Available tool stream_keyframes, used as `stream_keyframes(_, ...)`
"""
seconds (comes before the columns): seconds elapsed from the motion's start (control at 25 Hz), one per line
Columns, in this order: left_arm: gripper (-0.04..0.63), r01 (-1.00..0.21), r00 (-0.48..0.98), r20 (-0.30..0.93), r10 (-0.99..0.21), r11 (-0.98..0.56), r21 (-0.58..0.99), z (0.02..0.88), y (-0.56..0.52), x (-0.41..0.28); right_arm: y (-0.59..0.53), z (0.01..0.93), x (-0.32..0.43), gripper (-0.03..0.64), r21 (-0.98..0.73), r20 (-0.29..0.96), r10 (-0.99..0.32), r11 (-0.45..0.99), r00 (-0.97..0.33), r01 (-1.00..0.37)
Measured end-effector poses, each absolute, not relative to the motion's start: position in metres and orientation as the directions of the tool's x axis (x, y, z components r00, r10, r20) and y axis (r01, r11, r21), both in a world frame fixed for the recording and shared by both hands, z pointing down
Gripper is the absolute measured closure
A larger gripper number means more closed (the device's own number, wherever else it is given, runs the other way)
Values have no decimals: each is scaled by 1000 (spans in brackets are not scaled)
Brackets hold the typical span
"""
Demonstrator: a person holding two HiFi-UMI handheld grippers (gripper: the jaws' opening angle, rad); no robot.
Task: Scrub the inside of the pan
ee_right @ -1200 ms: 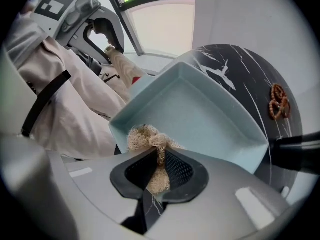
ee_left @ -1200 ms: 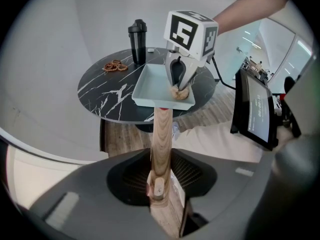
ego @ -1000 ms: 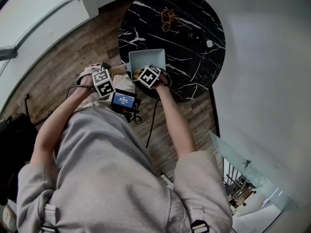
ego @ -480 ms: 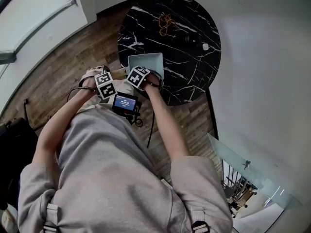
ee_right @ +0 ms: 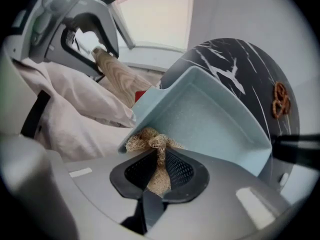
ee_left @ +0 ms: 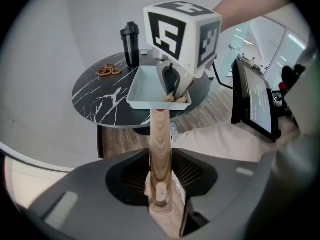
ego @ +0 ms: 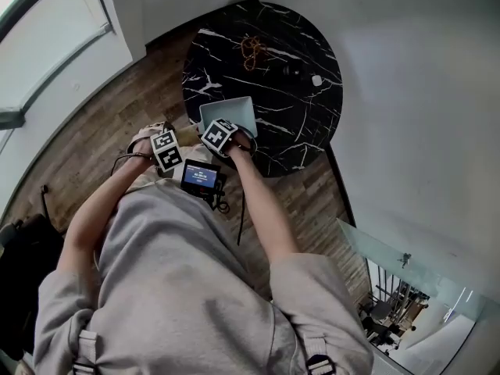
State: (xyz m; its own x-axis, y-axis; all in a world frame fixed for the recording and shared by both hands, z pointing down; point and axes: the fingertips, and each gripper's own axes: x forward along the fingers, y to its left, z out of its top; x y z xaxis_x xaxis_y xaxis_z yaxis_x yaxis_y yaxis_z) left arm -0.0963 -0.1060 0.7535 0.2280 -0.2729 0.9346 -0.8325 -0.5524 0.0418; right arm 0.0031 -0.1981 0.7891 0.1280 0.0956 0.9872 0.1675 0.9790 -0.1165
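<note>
- Left gripper (ee_left: 161,170) at the bottom centre of its own view is clamped on the wooden handle (ee_left: 160,131) of the pan (ee_left: 150,86). Its jaws have just been opening a little, with the handle between them and both pads against the wood.
- From those jaws the handle's long axis runs straight up the frame to the pan at mid frame, so the pan points away from the gripper, toward the table.
- In the head view the pan is a pale blue square at the lower left edge of the round black marble table (ego: 301,123). Its handle reaches down and left toward the person.
- Whether the pan's base rests on the table I cannot tell.
- Right gripper (ee_right: 160,156) is closed on a tan fibrous scrubber (ee_right: 149,140), which sits pinched between the pads in the lower middle of that view.
- The scrubber's free end lies on the pan's inside at the corner nearest the handle.
- A black bottle (ee_left: 131,44) stands upright at the table's far side, upper left of the left gripper view, near a brown tangle (ee_left: 109,70).
- A small screen (ee_left: 255,101) hangs at that view's right edge.
</note>
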Motion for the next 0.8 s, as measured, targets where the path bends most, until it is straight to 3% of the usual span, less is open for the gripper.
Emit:
stream_keyframes(0.2,410,-803,305,883,-356,-595,37,732,-114,-89,-227,764,3,552,-85,990,68,985,-120,-149)
stream_keyframes(0.44,407,-846,343,769,-540,-533,2,683,-133,-97,-236,699,7,552,-83,914,-80,923,-398,-375)
stream_keyframes(0.56,428,-880,332,663,-671,-473,-39,641,-146,-106,-230,664,14,551,-96,842,-183,875,-508,-475)
stream_keyframes(0.68,492,-919,308,493,-814,-389,-69,587,-157,-107,-220,626,27,551,-95,762,-300,825,-574,-557)
stream_keyframes(0.8,510,-939,299,360,-884,-340,-56,544,-163,-108,-211,587,25,551,-92,664,-408,787,-627,-610)
